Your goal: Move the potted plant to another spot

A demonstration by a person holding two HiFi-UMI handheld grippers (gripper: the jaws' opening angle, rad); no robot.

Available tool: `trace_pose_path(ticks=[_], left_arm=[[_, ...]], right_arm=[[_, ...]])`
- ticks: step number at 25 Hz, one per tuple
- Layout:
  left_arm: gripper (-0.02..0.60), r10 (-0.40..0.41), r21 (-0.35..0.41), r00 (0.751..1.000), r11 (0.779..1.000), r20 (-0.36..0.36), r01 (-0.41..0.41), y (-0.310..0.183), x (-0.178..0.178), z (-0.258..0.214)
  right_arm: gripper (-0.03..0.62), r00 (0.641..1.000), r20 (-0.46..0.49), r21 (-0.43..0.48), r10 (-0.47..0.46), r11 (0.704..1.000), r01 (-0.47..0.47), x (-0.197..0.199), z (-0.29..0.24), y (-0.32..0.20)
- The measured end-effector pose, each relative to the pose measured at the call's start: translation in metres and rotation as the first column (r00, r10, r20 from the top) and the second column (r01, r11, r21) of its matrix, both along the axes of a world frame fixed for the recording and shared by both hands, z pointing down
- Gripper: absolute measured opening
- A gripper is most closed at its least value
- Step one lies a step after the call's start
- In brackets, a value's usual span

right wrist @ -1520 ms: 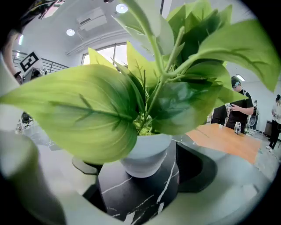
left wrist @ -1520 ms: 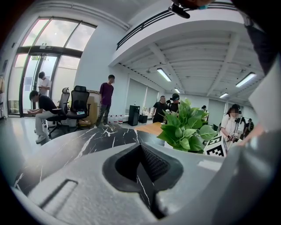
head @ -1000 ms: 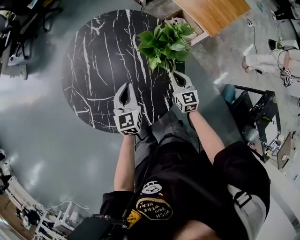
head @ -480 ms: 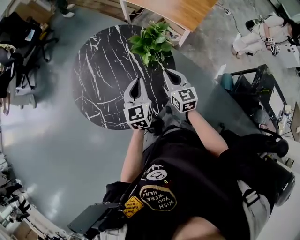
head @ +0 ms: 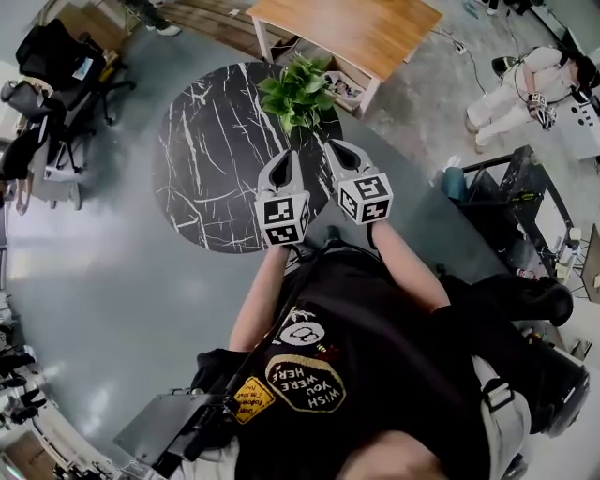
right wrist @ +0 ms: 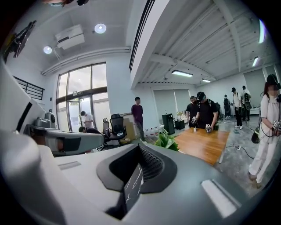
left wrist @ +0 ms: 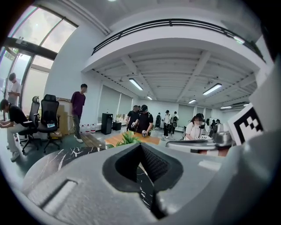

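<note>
The plant (head: 297, 91) stands at the far edge of the round black table (head: 206, 159) (just beside a wooden table (head: 356, 28)), apart from the left gripper (head: 290, 159) and right gripper (head: 333, 147), which hang side by side, fingers closed together on nothing.

Potted plant (head: 298, 92): green, leafy, upright; pot being hidden by foliage; being supported at far rim of black marbled round table (head: 211, 159).
</note>
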State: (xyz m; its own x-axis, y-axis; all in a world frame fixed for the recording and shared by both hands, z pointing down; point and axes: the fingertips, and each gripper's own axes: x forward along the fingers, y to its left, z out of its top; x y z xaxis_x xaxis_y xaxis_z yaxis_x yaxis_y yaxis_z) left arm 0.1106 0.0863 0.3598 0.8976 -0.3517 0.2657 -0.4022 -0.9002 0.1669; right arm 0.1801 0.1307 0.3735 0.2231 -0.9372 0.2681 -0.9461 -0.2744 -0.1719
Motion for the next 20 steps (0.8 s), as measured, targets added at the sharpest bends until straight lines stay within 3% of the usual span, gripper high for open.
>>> trace_pose_path(ticks=[20], left_arm=[[0.005,-0.033,0.026,0.999,0.999,0.008,0.033,0.01,-0.002,-0.013]], right_arm=[[0.002,0.998,-0.004,0.013,-0.058,0.998,0.058,-0.007,-0.018,0.019]])
